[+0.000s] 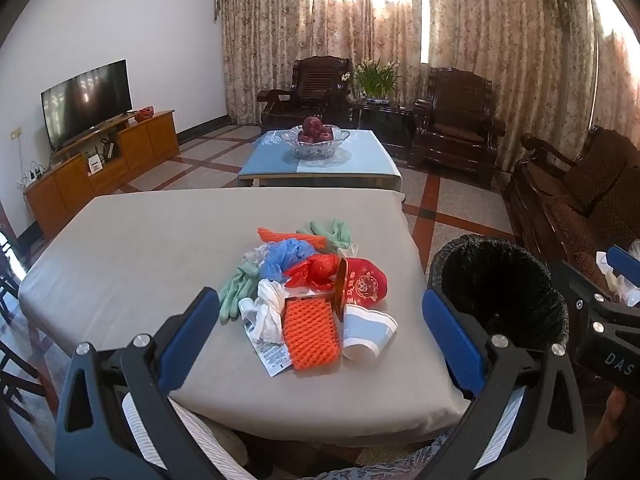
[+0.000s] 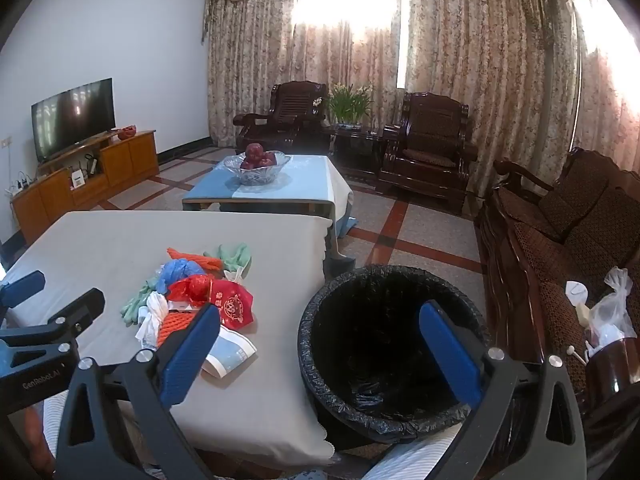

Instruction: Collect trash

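A heap of trash lies on the grey-clothed table [image 1: 120,248]: an orange foam net [image 1: 310,334], a tipped paper cup [image 1: 366,334], a red pouch [image 1: 362,284], a blue plastic bag [image 1: 286,256], green gloves [image 1: 236,292] and white crumpled plastic [image 1: 270,308]. My left gripper [image 1: 320,294] hovers open in front of the heap, with nothing between its pads. A black-lined bin [image 2: 312,320] stands on the floor right of the table. My right gripper [image 2: 320,309] is open above the bin's near side and holds nothing. The same heap [image 2: 192,296] sits to its left.
Beyond the table stands a low table [image 1: 360,164] with a glass fruit bowl [image 1: 316,142]. A dark wooden sofa [image 2: 560,220] with plastic bags [image 2: 608,312] runs along the right. A TV [image 1: 86,100] on a cabinet is at the left. Striped clothing shows below both grippers.
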The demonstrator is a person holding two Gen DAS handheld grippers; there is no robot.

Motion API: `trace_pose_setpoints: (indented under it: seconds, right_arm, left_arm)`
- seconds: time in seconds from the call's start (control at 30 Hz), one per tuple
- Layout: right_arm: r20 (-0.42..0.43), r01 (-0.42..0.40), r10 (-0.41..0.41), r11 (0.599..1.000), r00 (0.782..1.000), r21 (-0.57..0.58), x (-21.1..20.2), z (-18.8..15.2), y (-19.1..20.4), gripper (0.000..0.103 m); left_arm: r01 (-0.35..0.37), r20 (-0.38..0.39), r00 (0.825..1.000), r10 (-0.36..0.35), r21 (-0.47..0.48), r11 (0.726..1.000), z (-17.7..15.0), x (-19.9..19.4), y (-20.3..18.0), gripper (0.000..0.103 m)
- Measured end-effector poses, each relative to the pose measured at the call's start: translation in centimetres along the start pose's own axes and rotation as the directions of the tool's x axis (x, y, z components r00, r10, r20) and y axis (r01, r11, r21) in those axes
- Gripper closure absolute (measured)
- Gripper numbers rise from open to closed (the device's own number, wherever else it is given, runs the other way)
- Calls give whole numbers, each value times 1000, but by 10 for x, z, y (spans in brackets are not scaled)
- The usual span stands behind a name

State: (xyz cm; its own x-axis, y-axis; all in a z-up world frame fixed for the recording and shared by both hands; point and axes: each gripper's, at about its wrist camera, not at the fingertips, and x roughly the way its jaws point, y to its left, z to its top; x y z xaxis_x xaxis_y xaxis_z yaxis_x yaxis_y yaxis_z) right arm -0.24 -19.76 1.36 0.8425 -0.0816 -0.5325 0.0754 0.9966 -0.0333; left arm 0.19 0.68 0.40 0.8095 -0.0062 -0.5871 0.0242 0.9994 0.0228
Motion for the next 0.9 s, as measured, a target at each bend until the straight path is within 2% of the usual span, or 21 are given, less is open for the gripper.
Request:
trace_pose_setpoints:
  seconds: [0.9]
  right_arm:
    - [2, 0, 0, 1000, 1000, -1, 0, -1, 0, 6]
  left_arm:
    - [-1, 1, 1000, 1, -2, 1000, -2, 1, 0, 5]
